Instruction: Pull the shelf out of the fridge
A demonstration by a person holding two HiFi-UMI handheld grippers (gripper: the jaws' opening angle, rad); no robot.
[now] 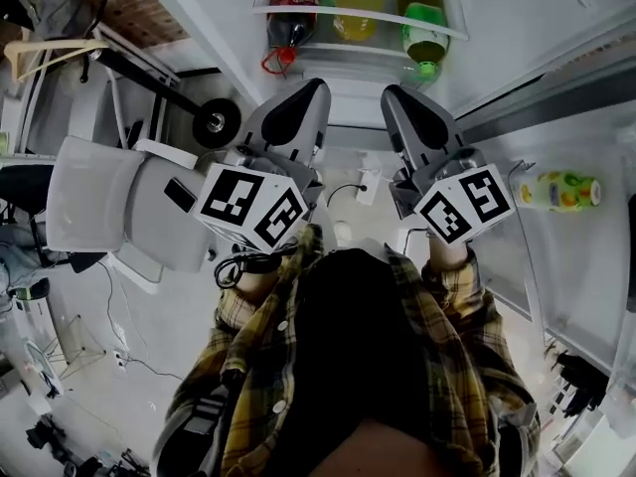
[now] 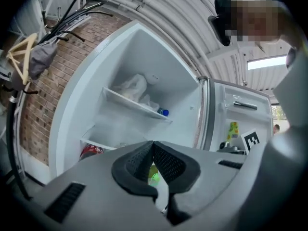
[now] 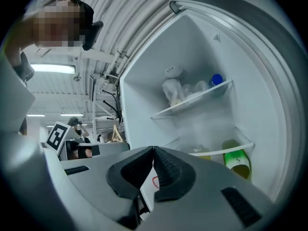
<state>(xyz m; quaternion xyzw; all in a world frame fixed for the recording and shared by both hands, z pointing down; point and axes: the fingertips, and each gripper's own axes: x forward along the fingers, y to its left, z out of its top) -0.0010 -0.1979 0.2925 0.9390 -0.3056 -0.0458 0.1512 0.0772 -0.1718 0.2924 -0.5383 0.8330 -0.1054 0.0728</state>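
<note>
Two closed claws (image 2: 153,143) (image 3: 153,149) face three bottles (image 1: 425,28), two shelves (image 3: 192,101).

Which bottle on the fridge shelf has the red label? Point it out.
The dark bottle, leftmost of the three in the head view, carries the red label. The middle bottle is yellow and the right bottle green, neither showing red.

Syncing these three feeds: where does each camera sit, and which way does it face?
Head view: on the person's head, facing steeply down at left tongs, right tongs and the open white fridge; yellow checked shirt shows.
Left gripper view: on the left tongs, looking along shut jaws into the fridge; person's head above.
Right gripper view: on the right tongs, facing into the fridge; head above.
Shared: both gripper views show the crumpled white bag on the upper shelf; head and right gripper views, the green plastic bottle.
</note>
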